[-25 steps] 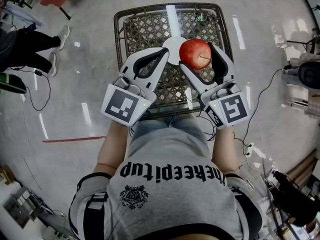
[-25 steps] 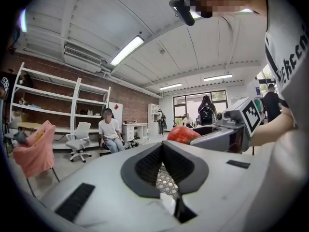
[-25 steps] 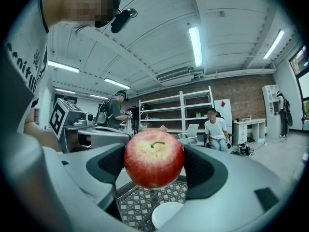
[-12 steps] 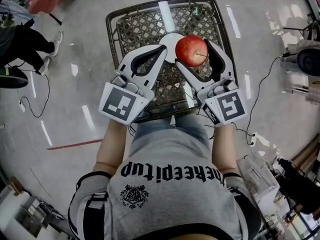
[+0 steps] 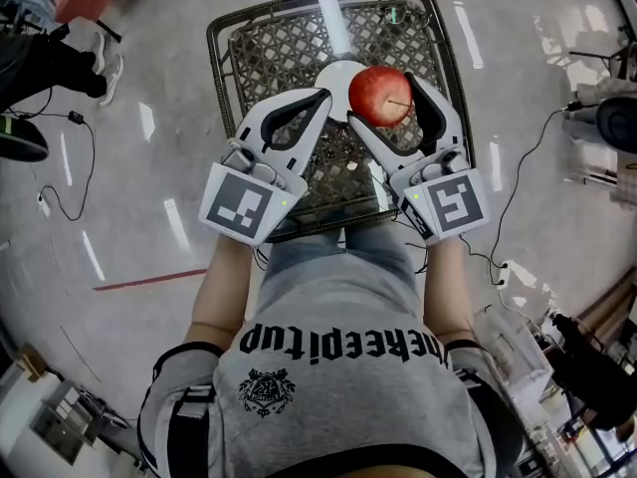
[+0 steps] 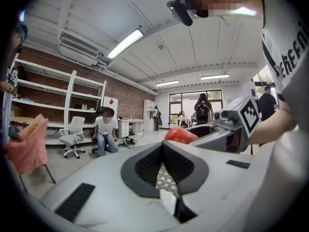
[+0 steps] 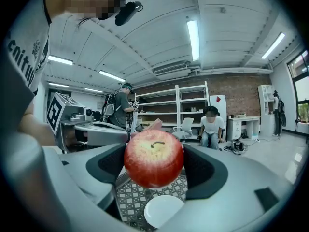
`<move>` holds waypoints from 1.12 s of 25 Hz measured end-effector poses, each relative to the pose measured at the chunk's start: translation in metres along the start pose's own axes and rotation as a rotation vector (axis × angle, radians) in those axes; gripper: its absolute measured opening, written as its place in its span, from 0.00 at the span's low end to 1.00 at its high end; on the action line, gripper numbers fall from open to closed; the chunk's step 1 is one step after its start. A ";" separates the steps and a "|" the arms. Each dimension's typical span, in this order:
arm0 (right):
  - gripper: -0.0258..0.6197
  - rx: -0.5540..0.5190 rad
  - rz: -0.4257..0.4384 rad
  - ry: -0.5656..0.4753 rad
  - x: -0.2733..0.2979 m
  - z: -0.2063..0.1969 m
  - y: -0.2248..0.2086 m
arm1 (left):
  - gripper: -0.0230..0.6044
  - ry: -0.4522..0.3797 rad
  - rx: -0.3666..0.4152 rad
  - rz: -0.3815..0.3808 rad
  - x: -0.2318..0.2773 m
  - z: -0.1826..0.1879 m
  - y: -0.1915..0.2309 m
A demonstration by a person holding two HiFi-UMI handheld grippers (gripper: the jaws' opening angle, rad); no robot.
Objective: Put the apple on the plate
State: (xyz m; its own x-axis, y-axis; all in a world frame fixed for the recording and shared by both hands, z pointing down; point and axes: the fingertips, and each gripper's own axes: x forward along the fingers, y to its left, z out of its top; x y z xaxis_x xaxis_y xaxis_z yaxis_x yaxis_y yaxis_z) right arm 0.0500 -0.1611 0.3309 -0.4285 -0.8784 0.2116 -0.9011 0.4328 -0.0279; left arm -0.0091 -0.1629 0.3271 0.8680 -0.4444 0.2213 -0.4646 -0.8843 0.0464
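Observation:
A red apple (image 5: pixel 380 96) hangs above the lattice table (image 5: pixel 289 43), with my right gripper (image 5: pixel 383 100) shut on it from both sides. In the right gripper view the apple (image 7: pixel 154 157) fills the gap between the jaws, stem up. A white plate (image 7: pixel 163 210) lies on the table just below it. In the head view the plate (image 5: pixel 333 72) shows at the apple's left, partly hidden. My left gripper (image 5: pixel 325 97) hovers beside the plate, jaws shut with nothing between them. From the left gripper view, the apple (image 6: pixel 179 135) shows just past the shut jaw tips (image 6: pixel 162 147).
The small table has a dark metal rim (image 5: pixel 221 78) and stands on a shiny floor. Cables (image 5: pixel 60 192) trail on the floor at the left, near another person's legs (image 5: pixel 50 63). A seated person (image 7: pixel 211 127) and shelves (image 6: pixel 53 105) are far off.
The head camera has shifted a little. The apple stays clamped in the right gripper above the table beside the plate. The left gripper keeps its place.

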 end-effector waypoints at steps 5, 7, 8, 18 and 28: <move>0.63 0.000 0.006 0.019 0.006 -0.010 -0.005 | 0.07 0.004 -0.011 0.014 0.004 -0.004 0.003; 0.63 -0.003 0.009 0.029 0.009 -0.015 -0.006 | 0.07 0.004 -0.011 0.016 0.006 -0.005 0.005; 0.63 -0.005 0.011 0.034 0.011 -0.018 -0.007 | 0.07 0.006 -0.010 0.017 0.007 -0.007 0.005; 0.63 0.010 0.021 0.092 0.028 -0.056 -0.017 | 0.07 0.027 -0.041 0.019 0.020 -0.026 0.010; 0.63 0.031 0.023 0.158 0.047 -0.098 -0.026 | 0.07 0.048 -0.072 0.019 0.028 -0.045 0.018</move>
State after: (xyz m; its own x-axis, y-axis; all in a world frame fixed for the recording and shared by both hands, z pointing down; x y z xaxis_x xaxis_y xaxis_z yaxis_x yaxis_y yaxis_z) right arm 0.0600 -0.1940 0.4371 -0.4351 -0.8246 0.3615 -0.8939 0.4436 -0.0641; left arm -0.0011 -0.1842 0.3780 0.8507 -0.4518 0.2689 -0.4934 -0.8626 0.1117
